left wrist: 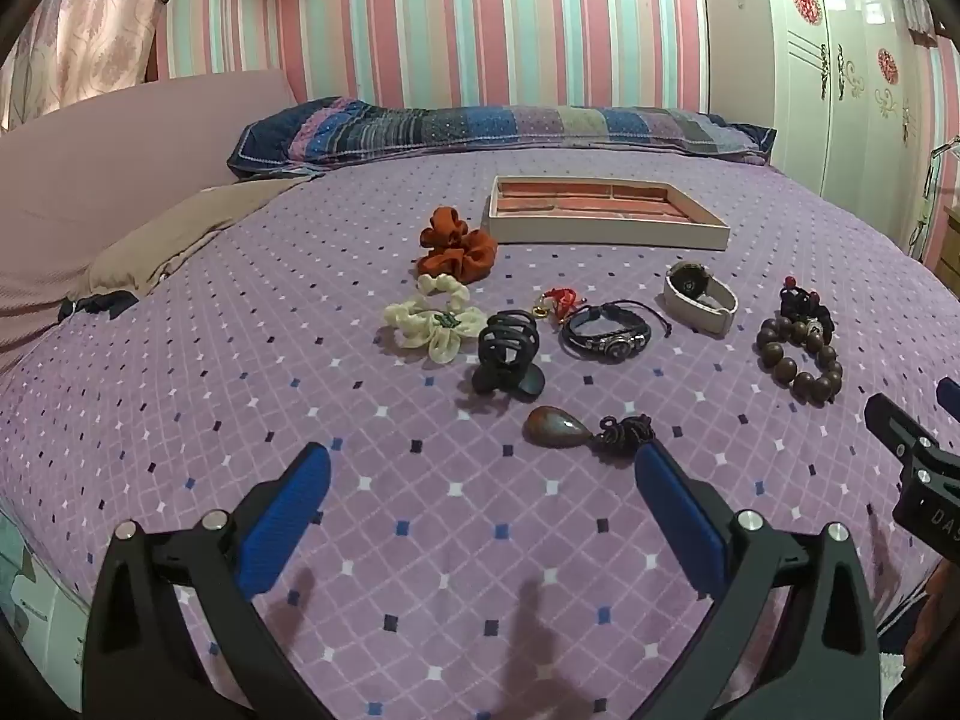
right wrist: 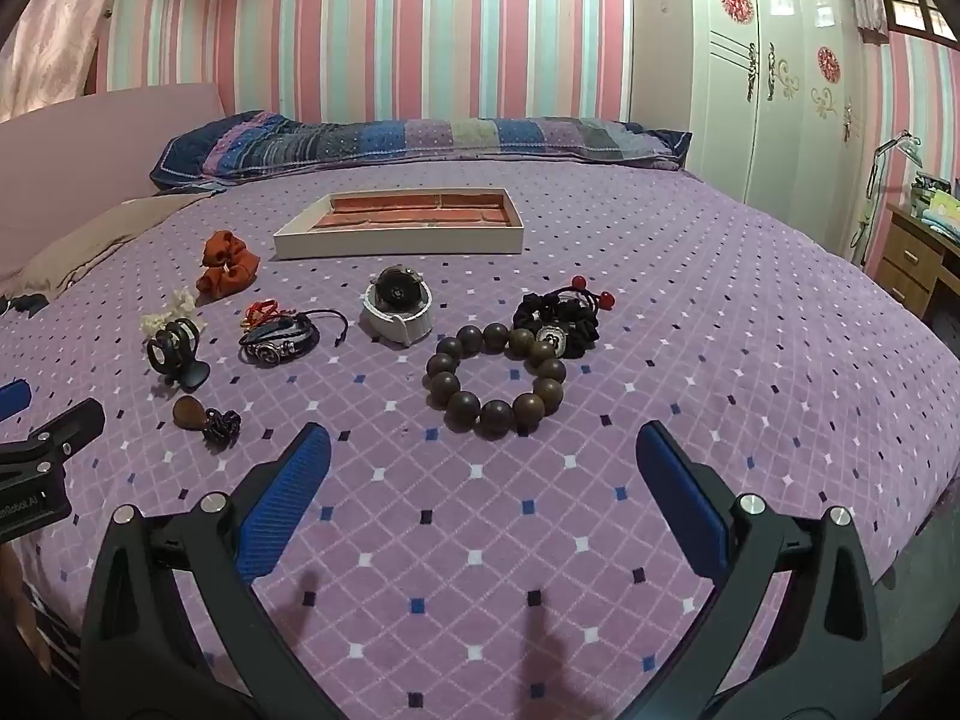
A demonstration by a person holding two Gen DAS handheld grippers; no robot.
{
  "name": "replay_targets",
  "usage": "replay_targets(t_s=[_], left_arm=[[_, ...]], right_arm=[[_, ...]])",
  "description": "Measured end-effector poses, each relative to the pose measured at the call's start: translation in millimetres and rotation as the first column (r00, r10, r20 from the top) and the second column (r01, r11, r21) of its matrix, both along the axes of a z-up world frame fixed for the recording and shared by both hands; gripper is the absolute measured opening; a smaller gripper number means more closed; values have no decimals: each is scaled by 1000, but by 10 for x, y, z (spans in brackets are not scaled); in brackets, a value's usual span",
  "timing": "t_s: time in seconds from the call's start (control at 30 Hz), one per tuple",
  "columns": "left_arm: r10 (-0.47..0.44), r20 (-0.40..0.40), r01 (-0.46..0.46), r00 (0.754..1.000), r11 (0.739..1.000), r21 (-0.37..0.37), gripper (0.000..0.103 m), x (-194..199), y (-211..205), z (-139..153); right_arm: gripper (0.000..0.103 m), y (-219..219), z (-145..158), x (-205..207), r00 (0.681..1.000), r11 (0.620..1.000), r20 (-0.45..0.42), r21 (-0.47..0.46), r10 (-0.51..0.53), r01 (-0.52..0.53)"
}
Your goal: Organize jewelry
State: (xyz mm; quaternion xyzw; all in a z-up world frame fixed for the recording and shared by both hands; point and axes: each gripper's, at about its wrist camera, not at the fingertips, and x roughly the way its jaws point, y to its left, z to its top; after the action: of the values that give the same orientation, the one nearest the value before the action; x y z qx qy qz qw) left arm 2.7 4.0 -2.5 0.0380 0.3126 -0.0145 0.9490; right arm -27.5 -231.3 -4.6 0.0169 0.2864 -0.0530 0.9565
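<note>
Both claws hover low over the purple bedspread (left wrist: 456,540), tilted down, nothing picked yet.

Left gripper (left wrist: 480,474): jaws spread as wide as they go, empty, touching nothing. Just ahead and slightly to my right lies the teardrop stone pendant (left wrist: 555,427), its knotted dark cord (left wrist: 627,429) bunched close to my right finger (left wrist: 678,516). The pendant's long axis runs roughly across my jaws, so the fingers would close along its length unless I turn the wrist. Beyond it: black claw clip (left wrist: 507,354), leather bracelet (left wrist: 606,333), cream scrunchie (left wrist: 432,318), rust scrunchie (left wrist: 459,246).

Right gripper (right wrist: 480,474): jaws likewise fully spread, empty, clear of the cloth. The wooden bead bracelet (right wrist: 495,381) lies straight ahead, a flat ring, its near beads just past my fingertips. Touching its far side is a black scrunchie with red beads (right wrist: 561,315); the watch (right wrist: 396,306) sits ahead to my left.

The tray (right wrist: 396,243) with red lining is farthest off, ahead of both claws, past all the items, still empty as far as I can see.

Judgement: right claw nearer the beads, left nearer the pendant. Either makes a fair first pick; the tray is a long reach forward.
</note>
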Motion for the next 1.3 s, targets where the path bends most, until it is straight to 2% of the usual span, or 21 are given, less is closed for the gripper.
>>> replay_targets(t_s=[1.3], left_arm=[[13,-4,-13,1000,1000,-1,99,1,20,-23]], right_arm=[[99,10,-67,23,1000,1000,-7,-3,-8,8]])
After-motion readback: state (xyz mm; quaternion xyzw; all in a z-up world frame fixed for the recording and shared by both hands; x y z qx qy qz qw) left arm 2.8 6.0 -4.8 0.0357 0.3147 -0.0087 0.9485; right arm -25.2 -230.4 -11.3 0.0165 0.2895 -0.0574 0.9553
